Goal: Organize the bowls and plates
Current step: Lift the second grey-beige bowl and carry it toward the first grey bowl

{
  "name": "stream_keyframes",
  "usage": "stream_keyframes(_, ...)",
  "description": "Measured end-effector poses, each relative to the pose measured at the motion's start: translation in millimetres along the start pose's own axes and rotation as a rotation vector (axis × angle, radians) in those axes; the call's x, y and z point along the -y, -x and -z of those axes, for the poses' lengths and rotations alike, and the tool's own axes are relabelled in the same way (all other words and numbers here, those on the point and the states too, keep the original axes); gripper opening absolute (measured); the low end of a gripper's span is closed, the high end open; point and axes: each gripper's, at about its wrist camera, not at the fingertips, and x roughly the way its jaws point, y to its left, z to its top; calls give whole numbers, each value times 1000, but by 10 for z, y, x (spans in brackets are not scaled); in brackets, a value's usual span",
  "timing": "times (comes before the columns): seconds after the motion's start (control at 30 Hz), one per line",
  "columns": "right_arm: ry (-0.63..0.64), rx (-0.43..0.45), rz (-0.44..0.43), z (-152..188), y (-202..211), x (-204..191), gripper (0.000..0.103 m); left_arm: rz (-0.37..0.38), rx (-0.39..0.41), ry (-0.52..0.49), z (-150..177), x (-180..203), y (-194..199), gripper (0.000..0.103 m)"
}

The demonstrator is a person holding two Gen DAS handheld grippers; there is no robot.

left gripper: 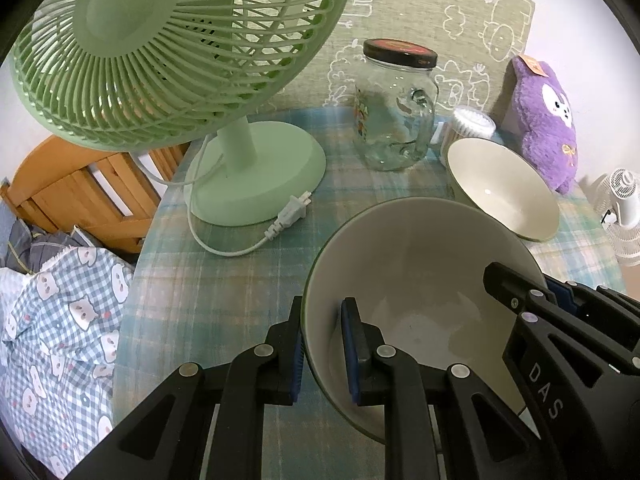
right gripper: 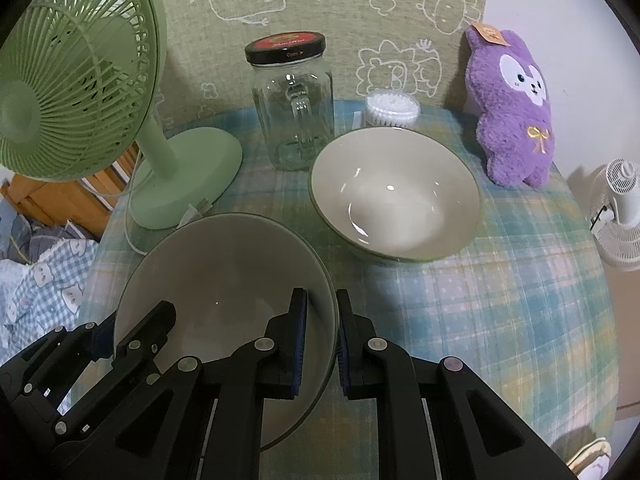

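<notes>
Two cream bowls with green outsides are on a round table under a blue plaid cloth. The near bowl is gripped from both sides. My left gripper is shut on its left rim, one pad inside and one outside. My right gripper is shut on the opposite rim in the same way. Each gripper shows in the other's view, the right gripper and the left gripper. The second bowl stands free just behind, upright and empty.
A green desk fan stands at the left, its plug lying by the base. Behind the bowls are a lidded glass jar, a white brush and a purple plush toy. A white fan stands off the table's right edge.
</notes>
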Motion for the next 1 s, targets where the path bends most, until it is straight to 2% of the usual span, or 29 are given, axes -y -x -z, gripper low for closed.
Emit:
stream_keyframes(0.53,-23,21,-11,161,398,175,16,8,32,9,109,177,371,14)
stream_keyframes(1.0,6,39,-18,319,713,318,16,5,49,23,294,349,666,14)
